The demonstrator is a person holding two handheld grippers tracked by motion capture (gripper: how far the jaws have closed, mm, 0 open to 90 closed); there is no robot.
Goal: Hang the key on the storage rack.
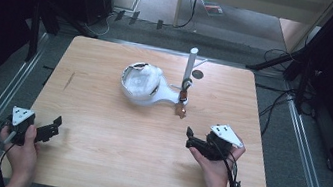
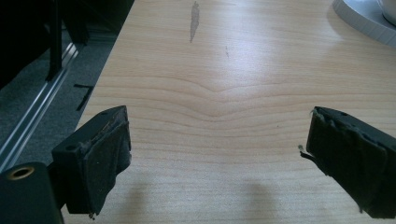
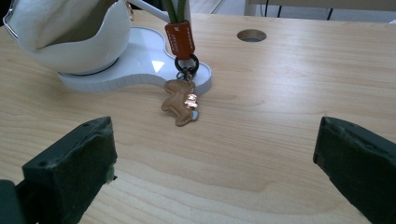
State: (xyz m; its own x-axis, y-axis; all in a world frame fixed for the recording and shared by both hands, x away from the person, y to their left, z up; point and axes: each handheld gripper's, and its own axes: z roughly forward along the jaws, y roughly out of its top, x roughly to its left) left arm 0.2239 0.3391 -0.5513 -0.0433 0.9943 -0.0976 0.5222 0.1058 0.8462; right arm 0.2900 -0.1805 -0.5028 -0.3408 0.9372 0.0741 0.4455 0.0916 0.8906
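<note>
The keychain (image 3: 181, 100) hangs by a black ring from an orange leather tag (image 3: 180, 39), itself on a green cord looped round the white post (image 1: 190, 67) of the white stand (image 3: 140, 65); its charm is a tan, animal-shaped leather piece with a small glinting metal bit, lying on the wooden table (image 3: 280, 116) just in front of the stand's base; the tag bears small pale lettering too fine to read; the stand's egg-like bowl (image 3: 79, 42) holds white cloth; the right gripper (image 3: 215, 172), near the keychain, stands released with nothing between its jaws; the left gripper (image 2: 217, 161), well apart from the stand, is likewise spread wide and empty.
</note>
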